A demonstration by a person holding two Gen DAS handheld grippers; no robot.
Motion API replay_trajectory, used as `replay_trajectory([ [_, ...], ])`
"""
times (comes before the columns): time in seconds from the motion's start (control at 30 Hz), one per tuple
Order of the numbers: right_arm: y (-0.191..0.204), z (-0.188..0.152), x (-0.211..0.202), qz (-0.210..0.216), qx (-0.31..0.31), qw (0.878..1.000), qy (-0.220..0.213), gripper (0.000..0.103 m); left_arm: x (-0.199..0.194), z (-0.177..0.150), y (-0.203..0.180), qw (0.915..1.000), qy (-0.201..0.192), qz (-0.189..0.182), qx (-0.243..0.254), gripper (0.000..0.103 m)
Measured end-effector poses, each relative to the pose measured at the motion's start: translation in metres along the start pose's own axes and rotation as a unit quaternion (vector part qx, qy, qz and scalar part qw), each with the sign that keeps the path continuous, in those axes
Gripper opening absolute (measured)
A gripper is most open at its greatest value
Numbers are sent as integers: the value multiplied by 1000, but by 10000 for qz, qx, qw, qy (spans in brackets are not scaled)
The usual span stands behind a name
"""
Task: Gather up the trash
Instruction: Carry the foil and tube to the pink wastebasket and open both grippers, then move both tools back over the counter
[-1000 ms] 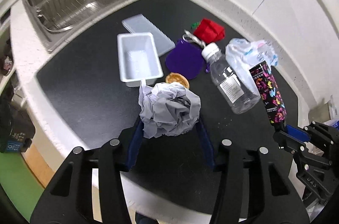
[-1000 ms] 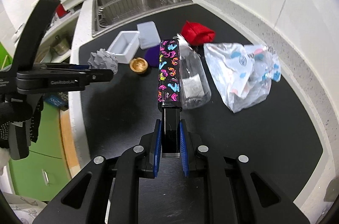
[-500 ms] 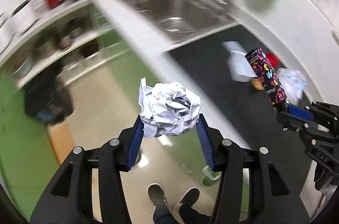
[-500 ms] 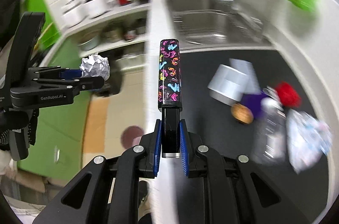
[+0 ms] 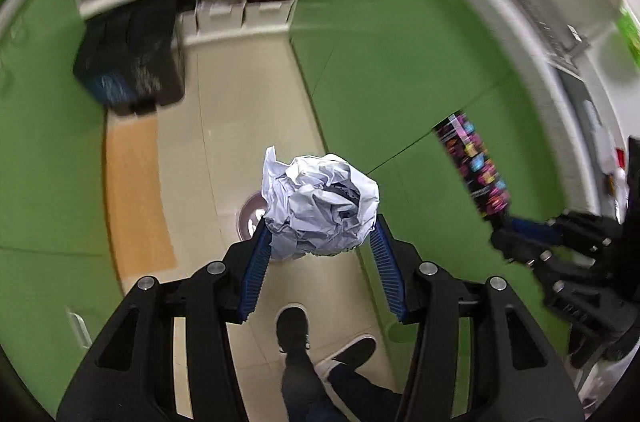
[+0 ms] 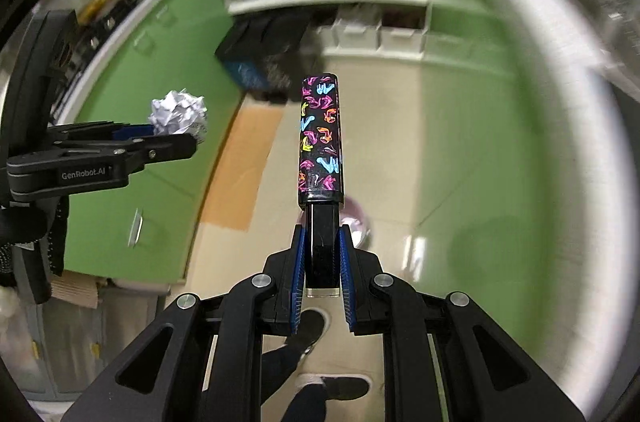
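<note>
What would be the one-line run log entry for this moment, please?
left gripper: shut on crumpled paper ball | right gripper: shut on patterned black box | both over floor, pointing down | round bin below

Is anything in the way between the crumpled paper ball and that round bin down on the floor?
Nothing visible. The crumpled white paper ball hangs right above the round purplish bin, with only bare beige floor around.

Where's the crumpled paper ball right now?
The crumpled paper ball sits clamped in the left tool, above the floor, left of the patterned box.
</note>
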State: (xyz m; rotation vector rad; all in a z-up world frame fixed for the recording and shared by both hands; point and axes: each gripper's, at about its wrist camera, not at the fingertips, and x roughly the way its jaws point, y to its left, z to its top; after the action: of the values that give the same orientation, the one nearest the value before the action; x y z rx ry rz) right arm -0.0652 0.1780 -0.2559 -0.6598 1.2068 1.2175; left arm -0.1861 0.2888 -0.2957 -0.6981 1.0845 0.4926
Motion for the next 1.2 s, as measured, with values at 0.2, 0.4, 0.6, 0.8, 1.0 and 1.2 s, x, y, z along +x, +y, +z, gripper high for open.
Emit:
replay_trajectory([
  [0.2,-5,5,123,202,41,9984,522,16,100,-13,56,9983,364,-230,-391,50],
  [0.4,-14,2,196,349,205,9960,801,16,176,-24,94,9946,583,-404,-757,50],
  [0.6,-21,2,238,433,287,9944,916,16,211,-25,106,9927,690,-477,-867,50],
  [0.8,-25,8,259,434,260,9947,897,34,218,-15,113,9926,686,-491,-869,50],
  [1.0,-38,7,262,267,386,9954,829,92,226,-10,108,9926,756,-513,-803,62],
  [1.2,-52,-4,260,146,523,9945,900,93,237,-9,101,9925,834,-449,-775,100],
])
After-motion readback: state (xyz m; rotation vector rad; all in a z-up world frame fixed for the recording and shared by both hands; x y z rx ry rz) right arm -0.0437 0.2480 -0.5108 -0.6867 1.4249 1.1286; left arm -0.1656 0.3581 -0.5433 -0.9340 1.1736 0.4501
